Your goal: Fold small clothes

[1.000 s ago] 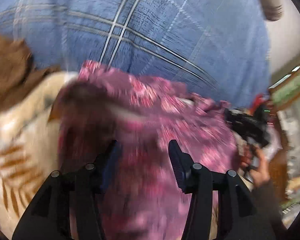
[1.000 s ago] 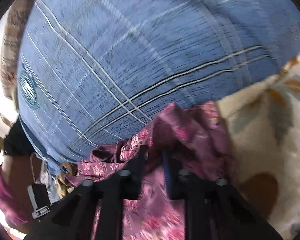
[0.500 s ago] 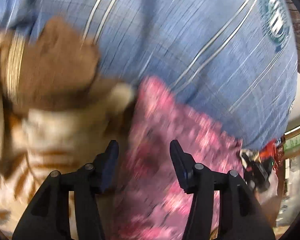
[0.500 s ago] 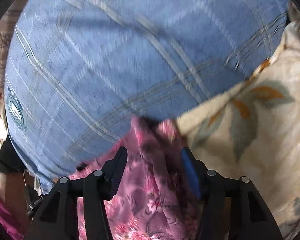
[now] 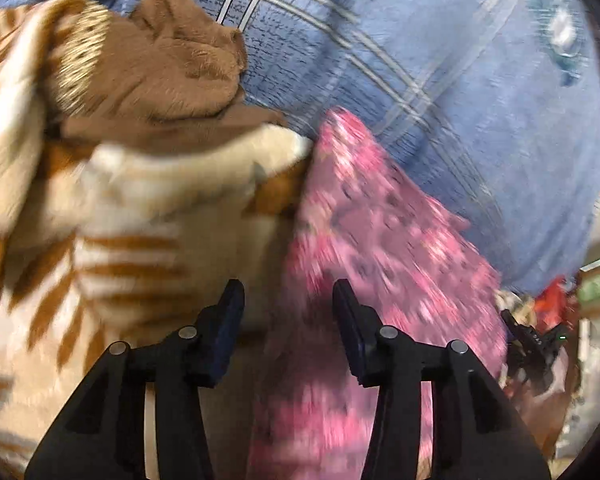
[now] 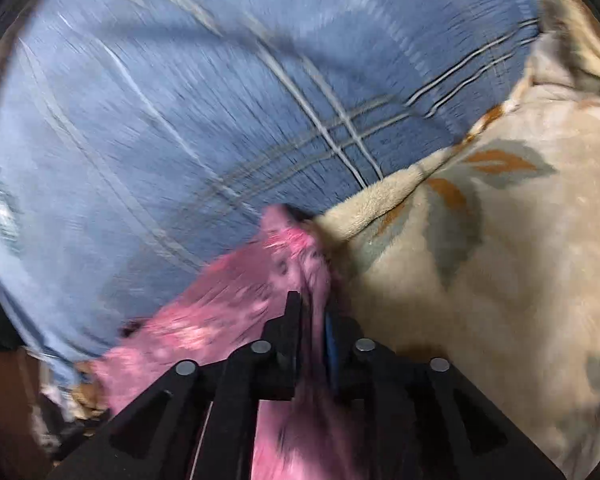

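Right fingers now clamped on the pink cloth!

Half a second ago my right gripper (image 6: 313, 312) gaped; now it pinches one pink floral garment (image 6: 236, 320), silky, lying on the blue checked bedsheet (image 6: 180, 120) beside one fleecy leaf-print blanket (image 6: 500, 260). My left gripper (image 5: 288, 300) stays wide, empty, over the garment's edge (image 5: 380, 240).

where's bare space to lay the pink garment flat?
Bare room: the blue plaid sheet, beyond the pink garment and beside the cream leaf blanket. Crowded: the blanket side, with a brown fleece heaped on it. Right gripper pinches the garment; left gripper is open.
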A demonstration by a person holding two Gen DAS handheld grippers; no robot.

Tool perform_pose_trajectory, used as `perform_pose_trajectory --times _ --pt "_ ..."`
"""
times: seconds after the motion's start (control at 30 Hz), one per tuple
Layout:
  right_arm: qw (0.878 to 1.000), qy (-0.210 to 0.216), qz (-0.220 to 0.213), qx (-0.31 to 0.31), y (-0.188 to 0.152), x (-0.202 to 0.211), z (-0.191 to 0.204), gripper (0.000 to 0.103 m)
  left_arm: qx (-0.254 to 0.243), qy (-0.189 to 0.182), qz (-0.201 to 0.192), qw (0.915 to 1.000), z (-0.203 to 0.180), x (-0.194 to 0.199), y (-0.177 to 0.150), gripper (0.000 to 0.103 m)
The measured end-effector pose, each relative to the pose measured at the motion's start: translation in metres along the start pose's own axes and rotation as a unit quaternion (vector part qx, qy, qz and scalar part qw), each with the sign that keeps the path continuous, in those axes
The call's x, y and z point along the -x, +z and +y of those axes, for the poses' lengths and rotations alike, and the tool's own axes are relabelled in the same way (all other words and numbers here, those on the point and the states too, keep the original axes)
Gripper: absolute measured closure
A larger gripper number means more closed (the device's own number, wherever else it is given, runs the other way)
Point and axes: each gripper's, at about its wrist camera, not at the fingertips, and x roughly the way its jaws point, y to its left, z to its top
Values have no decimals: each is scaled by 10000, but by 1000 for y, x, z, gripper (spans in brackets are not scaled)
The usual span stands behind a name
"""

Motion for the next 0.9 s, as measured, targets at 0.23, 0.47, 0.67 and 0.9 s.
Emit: perform_pose_trajectory --times 0.23,0.47,0.67,0.9 --pt "9990 -66 -119 421 -73 49 -17 93 -352 -250 48 9991 -16 6 -47 50" --pt "9966 -279 -749 217 -74 76 -42 98 -558 414 14 9976 -21 7 -67 62" --pt "9924 13 -1229 102 -75 107 -38 89 21 -125 -208 9997 -14 42 -79 65" --pt "9904 571 -711 1041 -85 82 0 84 -35 265 -49 9996 -24 16 -91 61"
